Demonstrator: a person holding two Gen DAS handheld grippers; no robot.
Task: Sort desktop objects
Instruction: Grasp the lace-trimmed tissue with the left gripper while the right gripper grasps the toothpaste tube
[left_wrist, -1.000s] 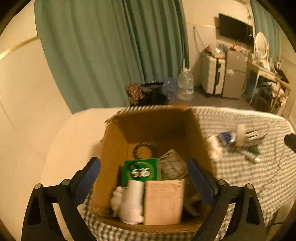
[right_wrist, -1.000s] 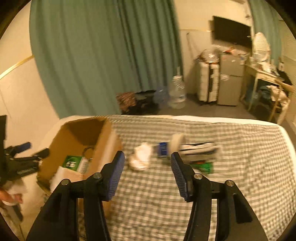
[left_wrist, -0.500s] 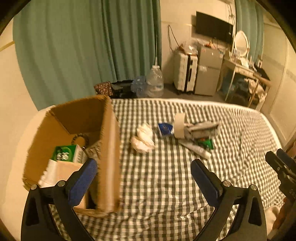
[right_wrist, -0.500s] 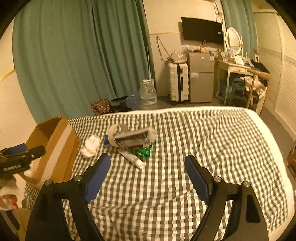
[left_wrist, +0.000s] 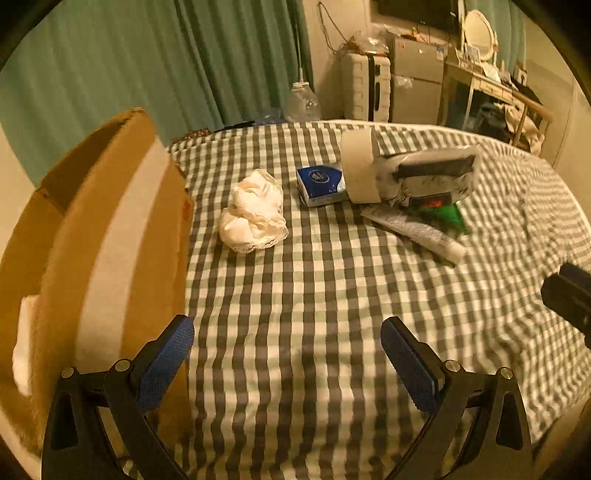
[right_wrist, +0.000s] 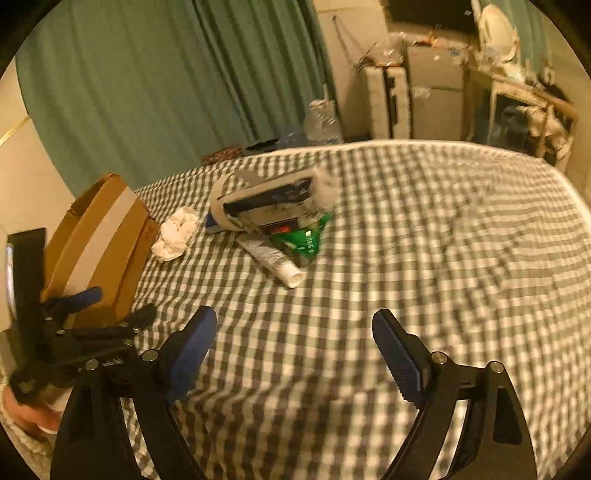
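A bed covered by a grey-and-white checked cloth (left_wrist: 295, 332) carried a small heap of loose things, with an open brown cardboard box (left_wrist: 110, 240) standing at its left edge.

Nearest the box lay a crumpled white wad of cloth or tissue (left_wrist: 253, 216). It looked soft and very light, likely to squash under any pinch, so a hold across its bulky middle would do. Just beside it sat a small blue-and-silver packet (left_wrist: 319, 184), touching a wide roll of beige tape (left_wrist: 360, 168); the roll looked stiff and could be taken across its wall. Against the roll leaned a white pouch with a dark panel (left_wrist: 428, 173), lying over a green foil packet (left_wrist: 448, 218) that probably would be slippery. A white tube with a cap (left_wrist: 417, 234) pointed out from under the heap; it looked firm enough to pinch across its middle.

The left tool (left_wrist: 288, 354) stood wide and empty over bare cloth, close beside the box wall. The right tool (right_wrist: 295, 343) was opening, with nothing between its blue pads (right_wrist: 400, 356), also over bare cloth and well short of the heap.

A second earlier the left tool had looked straight down into the box at the things packed inside; it had since swung away and lower, toward the heap. The right tool had been much narrower then, and it too had dropped closer to the cloth.
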